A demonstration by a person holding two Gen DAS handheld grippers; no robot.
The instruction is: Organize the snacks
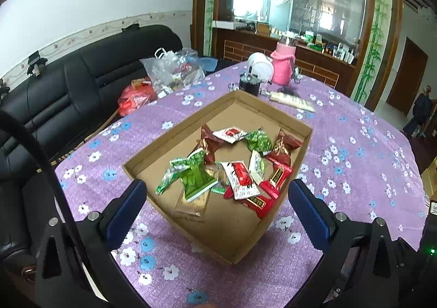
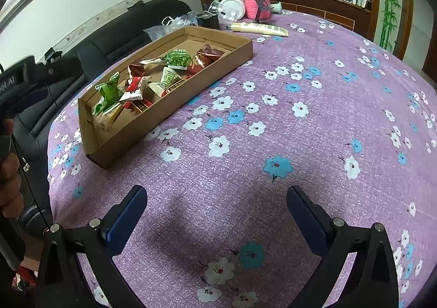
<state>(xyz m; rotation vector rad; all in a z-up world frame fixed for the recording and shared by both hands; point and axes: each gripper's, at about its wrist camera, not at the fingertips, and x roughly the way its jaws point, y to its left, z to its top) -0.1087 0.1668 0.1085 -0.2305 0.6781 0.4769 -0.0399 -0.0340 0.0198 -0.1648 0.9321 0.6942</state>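
A living room with a black sofa (image 1: 90,67) backed the surface (image 2: 300,144), covered in a purple flowered cloth. On it sat a shallow cardboard tray (image 1: 174,127) holding the snacks (image 1: 235,163), green and red packets in a loose pile, probably gathered there for sorting. The left hand-held gripper (image 1: 217,204) hung over the tray's near end, spread wide and empty, seemingly ready to pick. The right hand-held gripper (image 2: 217,209), also wide and empty, hovered over bare cloth, well apart from the tray.

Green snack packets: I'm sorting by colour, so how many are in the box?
3, possibly more hidden. One large packet lies near the left wall, one toward the far side, and a white-and-green one sits mid-pile in the box.
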